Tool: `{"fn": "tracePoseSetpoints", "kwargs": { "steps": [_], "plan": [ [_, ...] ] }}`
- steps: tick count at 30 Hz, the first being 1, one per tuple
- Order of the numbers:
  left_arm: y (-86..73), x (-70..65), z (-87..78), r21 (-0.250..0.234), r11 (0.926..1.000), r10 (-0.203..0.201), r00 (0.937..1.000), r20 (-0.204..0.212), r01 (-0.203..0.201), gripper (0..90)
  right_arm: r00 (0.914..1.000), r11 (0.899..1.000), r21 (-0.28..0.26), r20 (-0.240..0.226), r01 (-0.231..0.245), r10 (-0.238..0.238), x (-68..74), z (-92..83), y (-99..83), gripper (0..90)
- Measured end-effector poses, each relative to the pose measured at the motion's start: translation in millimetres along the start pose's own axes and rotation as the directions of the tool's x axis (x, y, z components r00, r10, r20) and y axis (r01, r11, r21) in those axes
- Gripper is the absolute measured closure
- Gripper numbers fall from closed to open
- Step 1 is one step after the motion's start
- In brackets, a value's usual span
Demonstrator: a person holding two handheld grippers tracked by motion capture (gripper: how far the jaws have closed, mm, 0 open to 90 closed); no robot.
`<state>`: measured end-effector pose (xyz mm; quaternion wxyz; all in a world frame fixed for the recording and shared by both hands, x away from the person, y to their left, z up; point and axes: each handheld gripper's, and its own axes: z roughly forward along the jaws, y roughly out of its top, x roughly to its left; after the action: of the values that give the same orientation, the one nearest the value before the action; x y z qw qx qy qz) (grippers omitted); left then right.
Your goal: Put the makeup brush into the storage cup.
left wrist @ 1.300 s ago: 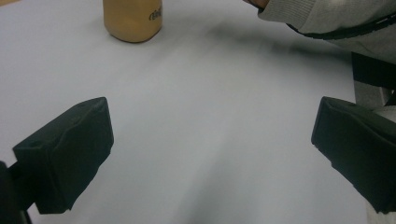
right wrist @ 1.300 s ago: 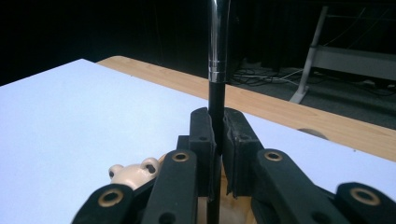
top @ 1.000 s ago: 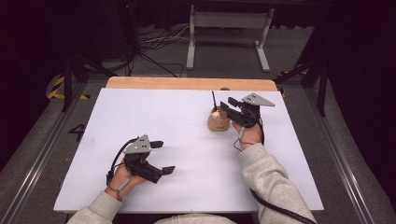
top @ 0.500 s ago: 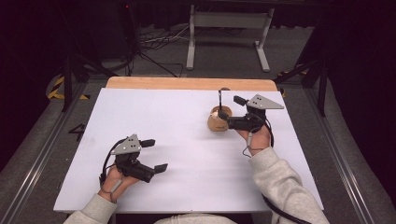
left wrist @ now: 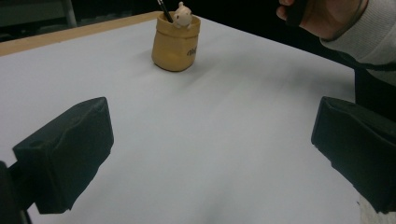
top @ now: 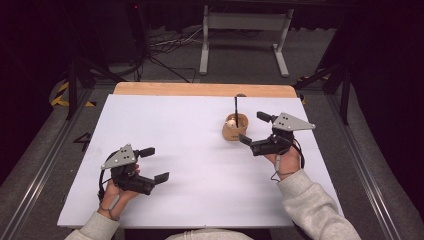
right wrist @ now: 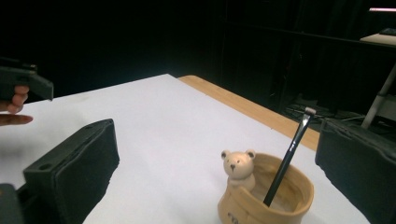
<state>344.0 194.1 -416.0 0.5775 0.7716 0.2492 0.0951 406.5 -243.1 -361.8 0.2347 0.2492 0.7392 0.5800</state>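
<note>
Right of centre in the high view, a tan bear-trimmed holder (top: 235, 128) stands on the white tabletop (top: 190, 150), a black brush (top: 236, 107) leaning inside. The right gripper (top: 255, 128), just beside it, has just been opening, jaws wide and empty. At lower left, the left gripper (top: 154, 164) gapes empty.

The tan cup (left wrist: 175, 43) carries a small dark printed mark on its side, at about 4 o'clock from the bear figure (left wrist: 182, 15) on its rim. The mark is too blurred to read. No other text, number or sign is legible.
</note>
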Motion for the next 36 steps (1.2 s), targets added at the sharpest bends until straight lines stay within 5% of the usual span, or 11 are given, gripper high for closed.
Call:
{"fn": "tracePoseSetpoints", "kwargs": {
  "steps": [7,13,19,36],
  "plan": [
    [-4.1,0.7,-6.5,-0.034,0.9994,-0.011,0.9999,-0.013,0.011,0.0,1.0,1.0,-0.008,0.001,-0.001,0.001,4.1,-17.8,-8.5,0.0],
    [-10.0,-0.6,-10.9,-0.047,0.9984,0.029,0.9986,-0.044,-0.031,0.1,1.0,0.999,-0.039,-0.007,0.004,-0.004,11.3,-30.5,-18.6,0.0],
    [-14.9,0.4,-14.5,-0.062,0.9976,0.028,0.9982,-0.054,-0.031,0.1,0.9997,0.998,-0.056,-0.017,0.013,-0.014,17.7,-35.1,-30.4,0.0],
    [-33.0,1.9,-23.0,-0.139,0.9902,-0.019,0.9991,-0.039,0.013,0.3,0.9996,0.996,-0.086,-0.029,-0.001,-0.002,25.7,-41.7,-62.4,0.0]
  ]
}}
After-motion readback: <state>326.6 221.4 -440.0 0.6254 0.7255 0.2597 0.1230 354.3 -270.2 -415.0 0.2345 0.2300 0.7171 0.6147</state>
